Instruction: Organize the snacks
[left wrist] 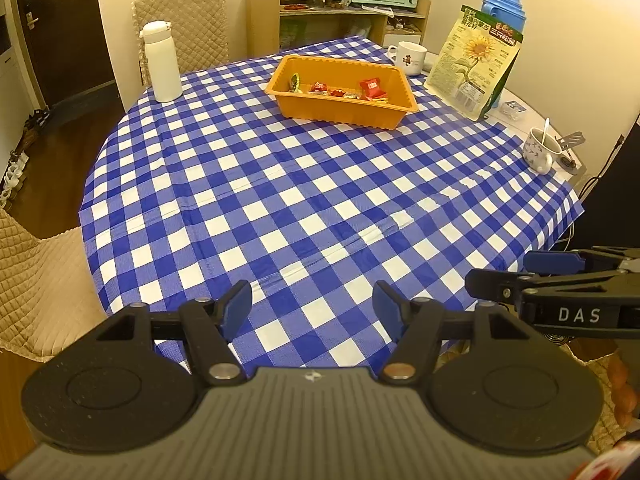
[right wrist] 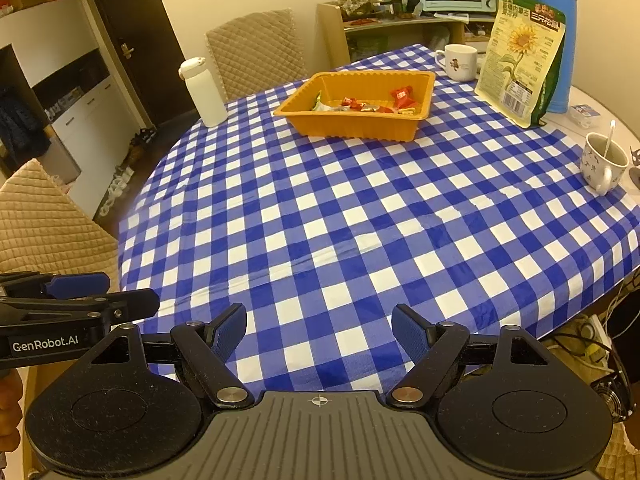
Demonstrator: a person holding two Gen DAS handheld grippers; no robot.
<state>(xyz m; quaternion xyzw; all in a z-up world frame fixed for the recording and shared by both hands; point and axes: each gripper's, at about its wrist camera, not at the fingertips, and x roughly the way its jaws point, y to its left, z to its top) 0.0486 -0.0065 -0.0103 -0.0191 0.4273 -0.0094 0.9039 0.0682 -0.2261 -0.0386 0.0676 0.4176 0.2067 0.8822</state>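
An orange tray (left wrist: 304,110) (right wrist: 320,124) sits at the far side of the blue checked table and holds several wrapped snacks (left wrist: 370,89) (right wrist: 401,97), red and green. My left gripper (left wrist: 312,306) is open and empty over the near table edge. My right gripper (right wrist: 319,332) is open and empty beside it, also at the near edge. Each gripper shows from the side in the other view, the right one (left wrist: 500,276) and the left one (right wrist: 120,292). Both are far from the tray.
A white bottle (left wrist: 160,62) (right wrist: 203,92) stands far left. A sunflower-seed bag (left wrist: 474,62) (right wrist: 520,56), a blue thermos (right wrist: 554,32), a white mug (left wrist: 408,58) (right wrist: 460,61) and a cup with a spoon (left wrist: 540,150) (right wrist: 602,162) stand at the right. Quilted chairs (left wrist: 36,280) surround the table.
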